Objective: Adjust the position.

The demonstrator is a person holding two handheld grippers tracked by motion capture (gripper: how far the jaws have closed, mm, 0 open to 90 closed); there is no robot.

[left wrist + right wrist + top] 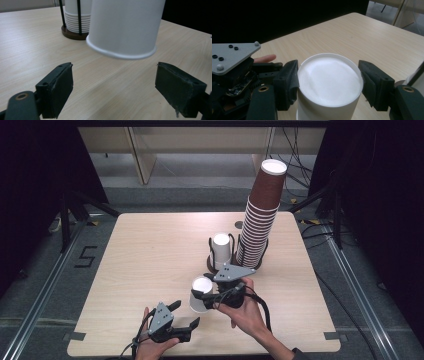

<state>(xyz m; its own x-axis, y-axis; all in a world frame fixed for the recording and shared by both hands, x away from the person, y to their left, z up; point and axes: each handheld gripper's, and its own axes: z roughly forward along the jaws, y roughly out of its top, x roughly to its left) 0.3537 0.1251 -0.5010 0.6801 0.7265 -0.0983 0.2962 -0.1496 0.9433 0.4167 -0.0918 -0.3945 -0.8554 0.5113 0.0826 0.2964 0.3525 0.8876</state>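
The right gripper [204,300] clamps an upturned white cup [201,294], seemingly lifted, near the brown cup stack [260,220]. The left gripper [185,315] stands open nearer the person, empty.

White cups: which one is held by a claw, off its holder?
The upside-down white cup nearest the person, clamped in the right claw. The other white cups sit stacked in the black wire holder.
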